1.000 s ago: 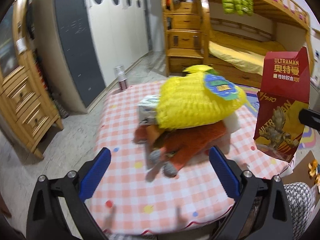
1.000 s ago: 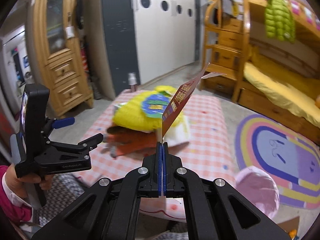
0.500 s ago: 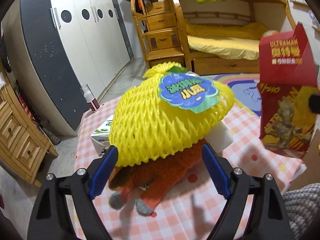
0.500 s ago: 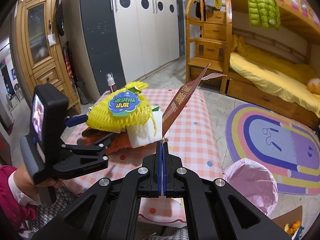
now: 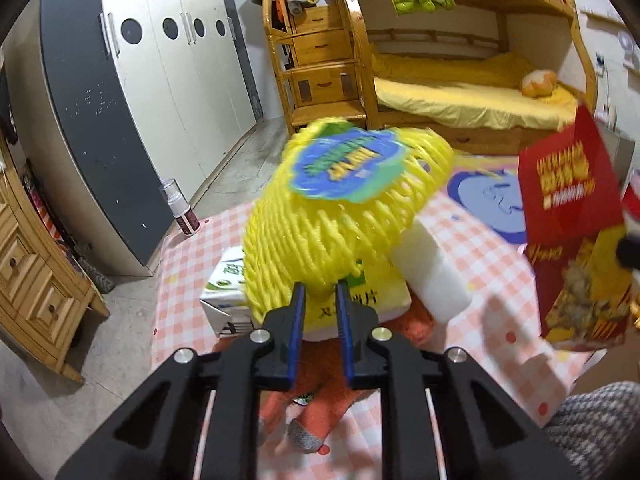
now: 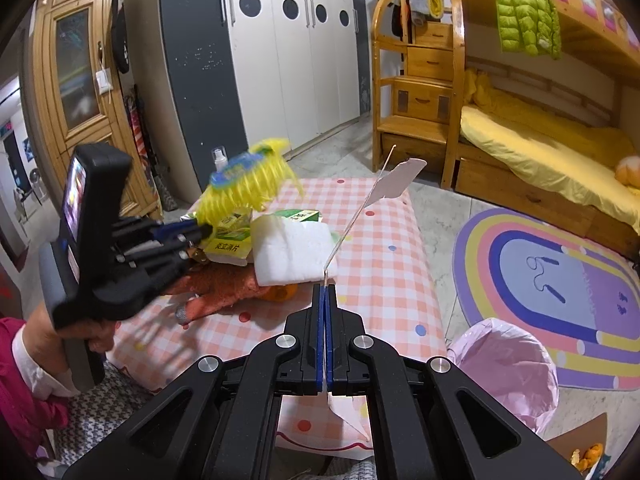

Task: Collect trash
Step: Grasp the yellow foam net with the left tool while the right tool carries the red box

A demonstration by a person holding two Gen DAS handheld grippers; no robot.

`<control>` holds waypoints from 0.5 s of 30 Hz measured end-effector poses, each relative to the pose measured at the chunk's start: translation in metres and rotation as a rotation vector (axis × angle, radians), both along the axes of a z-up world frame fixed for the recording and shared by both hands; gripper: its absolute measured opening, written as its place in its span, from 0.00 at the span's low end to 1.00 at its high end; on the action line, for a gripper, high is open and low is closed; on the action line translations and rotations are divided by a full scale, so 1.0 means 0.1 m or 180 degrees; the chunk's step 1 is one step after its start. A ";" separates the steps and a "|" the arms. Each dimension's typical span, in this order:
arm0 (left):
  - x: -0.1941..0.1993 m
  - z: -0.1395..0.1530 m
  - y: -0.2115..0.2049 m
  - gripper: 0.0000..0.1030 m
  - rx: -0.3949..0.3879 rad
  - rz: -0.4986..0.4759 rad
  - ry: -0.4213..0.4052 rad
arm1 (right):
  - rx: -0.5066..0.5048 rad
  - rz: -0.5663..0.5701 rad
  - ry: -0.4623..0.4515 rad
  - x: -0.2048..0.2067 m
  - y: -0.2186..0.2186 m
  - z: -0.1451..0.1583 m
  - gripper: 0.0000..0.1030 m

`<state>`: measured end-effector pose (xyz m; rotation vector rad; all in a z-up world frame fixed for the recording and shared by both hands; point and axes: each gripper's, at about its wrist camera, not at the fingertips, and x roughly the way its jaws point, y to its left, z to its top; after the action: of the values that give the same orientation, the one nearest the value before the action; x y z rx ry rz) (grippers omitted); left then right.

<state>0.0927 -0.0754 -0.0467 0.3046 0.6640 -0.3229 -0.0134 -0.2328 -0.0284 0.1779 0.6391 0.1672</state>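
Left hand-held gripper (image 5: 320, 300), jaws just closed, pinches the lower edge of the yellow foam net (image 5: 344, 208), raised above the desk (image 5: 480, 248) clutter. Right hand-held gripper (image 6: 324, 292) is clamped on the flat red carton (image 5: 572, 240). The net looks light, soft and compressible; an edge pinch should suffice. The pink-lined bin (image 6: 504, 364) stands beside the desk.
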 end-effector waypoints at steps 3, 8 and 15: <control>-0.04 0.19 0.10 0.10 -0.0171 -0.0032 -0.0033 | 0.0025 -0.0004 -0.0026 -0.04 -0.01 0.02 0.00; -0.23 0.54 0.19 0.09 -0.0327 -0.0152 -0.0184 | 0.0074 -0.0055 -0.0112 -0.12 -0.05 0.08 0.00; -0.59 0.86 -0.02 0.09 -0.0476 -0.0502 -0.0286 | 0.0125 -0.0226 -0.0293 -0.29 -0.22 0.22 0.00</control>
<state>0.0335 -0.0777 0.0394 0.2275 0.5254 -0.5043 -0.0427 -0.2547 -0.0060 0.2292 0.5372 0.1189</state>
